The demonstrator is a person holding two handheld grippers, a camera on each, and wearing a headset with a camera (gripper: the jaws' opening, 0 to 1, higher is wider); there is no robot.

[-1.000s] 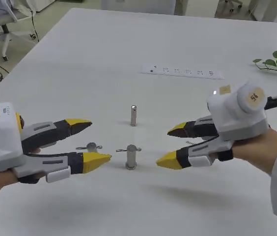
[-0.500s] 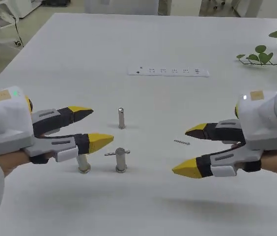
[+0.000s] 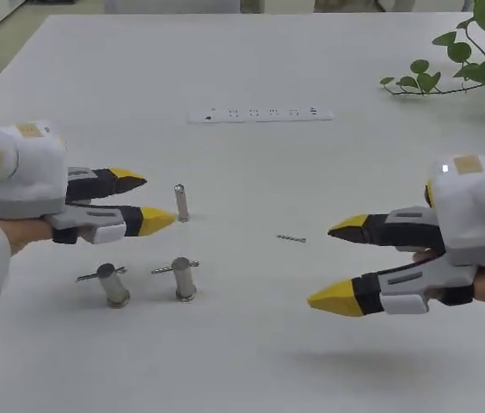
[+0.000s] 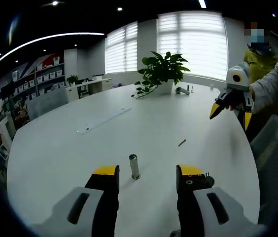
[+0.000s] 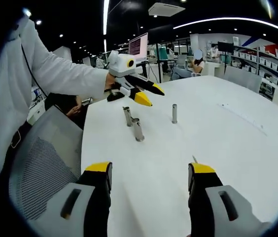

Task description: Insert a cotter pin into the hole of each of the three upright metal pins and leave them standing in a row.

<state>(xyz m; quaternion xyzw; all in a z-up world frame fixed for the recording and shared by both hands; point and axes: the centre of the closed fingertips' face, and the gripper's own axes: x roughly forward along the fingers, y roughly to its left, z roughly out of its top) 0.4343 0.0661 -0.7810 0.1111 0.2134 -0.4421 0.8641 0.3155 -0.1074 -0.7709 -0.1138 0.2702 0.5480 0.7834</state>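
Three metal pins stand on the white table. The two nearer pins (image 3: 112,285) (image 3: 182,279) each carry a cotter pin through the top; the farther pin (image 3: 181,203) is bare. A loose cotter pin (image 3: 291,238) lies to their right. My left gripper (image 3: 155,200) hovers open just left of the bare pin (image 4: 134,166), holding nothing. My right gripper (image 3: 322,264) is open and empty, to the right of the loose cotter pin (image 5: 194,159). In the right gripper view the row of pins (image 5: 137,129) stands ahead with the left gripper (image 5: 138,92) behind it.
A white power strip (image 3: 260,114) lies across the far middle of the table. A potted plant (image 3: 453,47) trails over the far right corner. A grey mesh chair (image 5: 35,163) stands by the table's edge in the right gripper view.
Both grippers have drawn apart, the left back from the near-left pin, the right farther to the right. The head camera has shifted, so the pins sit lower left.
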